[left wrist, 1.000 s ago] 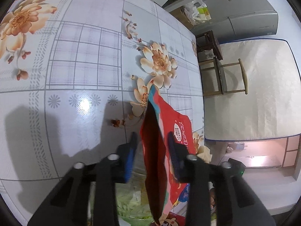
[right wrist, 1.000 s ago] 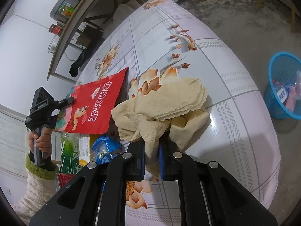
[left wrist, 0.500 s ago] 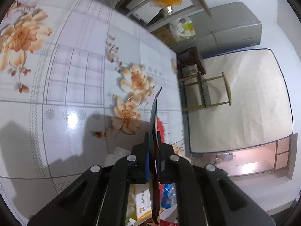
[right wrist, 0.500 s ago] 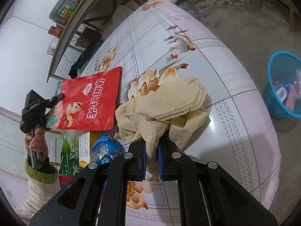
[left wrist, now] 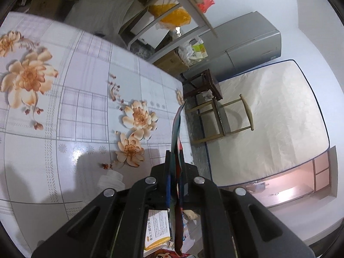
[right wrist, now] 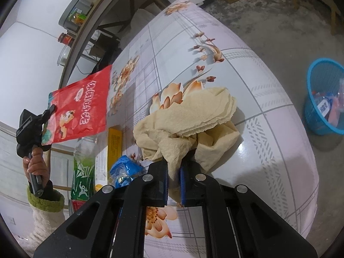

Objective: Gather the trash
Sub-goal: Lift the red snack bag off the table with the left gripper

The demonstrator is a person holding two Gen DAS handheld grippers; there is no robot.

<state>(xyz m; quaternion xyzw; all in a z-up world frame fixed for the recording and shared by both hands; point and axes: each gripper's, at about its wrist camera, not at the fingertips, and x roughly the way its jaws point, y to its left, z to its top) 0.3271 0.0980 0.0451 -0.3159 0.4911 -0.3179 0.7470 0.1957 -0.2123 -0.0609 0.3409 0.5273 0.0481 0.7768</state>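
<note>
We hold the left gripper [left wrist: 175, 182] with its two fingers pressed together on the red snack bag [left wrist: 176, 133]. In the left wrist view the bag appears edge-on, rising from between the fingers and extending forward above the table [left wrist: 71, 107]. In the right wrist view the same left gripper [right wrist: 50, 110] pinches the red snack bag [right wrist: 80, 107] at its lower corner; the bag hangs in the air, clear of the tabletop, to the left of the table edge. The left hand [right wrist: 35, 163] grips the tool handle below it.

We hold the right gripper [right wrist: 174, 182] clamped on a fold of the beige paper towel [right wrist: 189, 122]. The towel is crumpled, lies ahead of the fingers, and its bulk rests on the floral tablecloth [right wrist: 268, 142], directly in front of the gripper.

Further items sit on the table between the two grippers: a green-labelled plastic bottle [right wrist: 82, 167], a yellow box [right wrist: 114, 142] lying flat, and a blue wrapper [right wrist: 124, 169] just left of the right gripper's fingers.

A blue basket [right wrist: 322, 99] stands on the floor to the right of the table, well apart from both grippers, with wrappers inside it. In the left wrist view a wooden chair [left wrist: 223, 118] stands beyond the table edge.
</note>
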